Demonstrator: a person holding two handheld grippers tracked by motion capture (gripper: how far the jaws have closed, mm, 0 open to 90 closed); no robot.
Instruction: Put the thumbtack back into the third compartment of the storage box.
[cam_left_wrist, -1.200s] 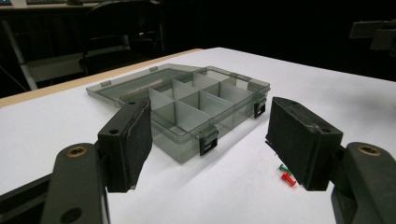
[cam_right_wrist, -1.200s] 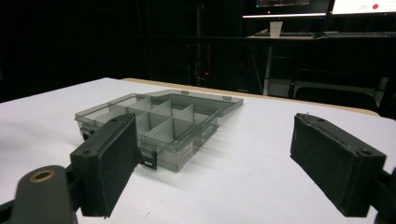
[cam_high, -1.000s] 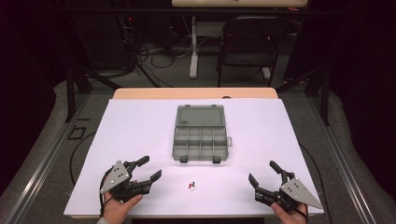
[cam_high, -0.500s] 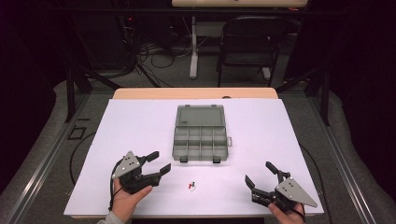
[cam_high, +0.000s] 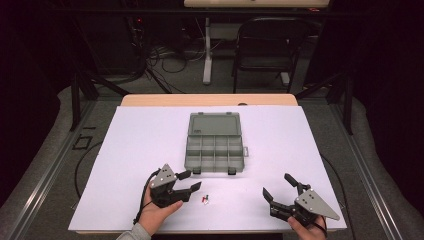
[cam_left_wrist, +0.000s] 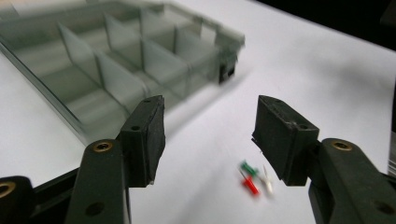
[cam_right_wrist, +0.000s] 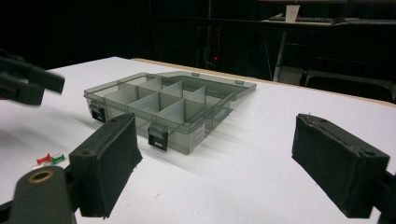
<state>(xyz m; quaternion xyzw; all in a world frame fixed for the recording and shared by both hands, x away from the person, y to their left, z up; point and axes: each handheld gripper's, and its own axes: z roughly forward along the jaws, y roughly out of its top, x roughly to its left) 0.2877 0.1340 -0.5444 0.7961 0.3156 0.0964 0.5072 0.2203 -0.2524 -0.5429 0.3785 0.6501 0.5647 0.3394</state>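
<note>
Reaching low toward three small pushpins (cam_high: 204, 199), the left gripper (cam_high: 191, 183) spreads its jaws; the right gripper (cam_high: 278, 188) rests open near the white table (cam_high: 140, 135) edge. An open compartment box (cam_high: 214, 144) sits mid-table, dark room behind.

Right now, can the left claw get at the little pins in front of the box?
Probably yes. The left claw is open and the pins lie loose on bare table just ahead of it, by its right pad, with nothing between.
</note>
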